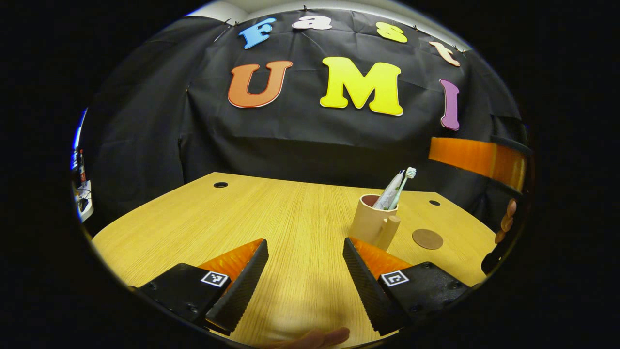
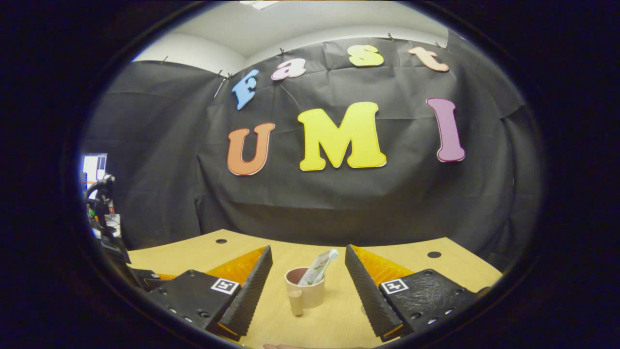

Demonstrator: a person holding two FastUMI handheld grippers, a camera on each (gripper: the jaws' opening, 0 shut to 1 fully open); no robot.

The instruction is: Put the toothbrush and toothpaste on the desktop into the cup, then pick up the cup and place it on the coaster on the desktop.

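Observation:
A beige cup [image 1: 370, 224] with a handle stands upright on the wooden desktop [image 1: 271, 218], right of centre. A toothbrush [image 1: 407, 178] and a toothpaste tube [image 1: 390, 193] lean in it. A round brown coaster [image 1: 427, 239] lies flat just right of the cup, apart from it. My left gripper [image 1: 305, 241] is open and holds nothing; the cup is ahead of its right finger. In the right gripper view the cup [image 2: 306, 292], with the toothpaste tube [image 2: 315, 272] and toothbrush [image 2: 333, 253] in it, sits ahead, framed between the fingers of my open right gripper [image 2: 307, 249], which hovers above the desk.
The right gripper's body [image 1: 477, 157] and the hand holding it [image 1: 507, 215] show high at the right edge of the left gripper view. Cable holes [image 1: 220, 184] [image 1: 434, 202] mark the desk's far corners. The black cloth wall closes the back. Office clutter [image 2: 99, 194] lies far left.

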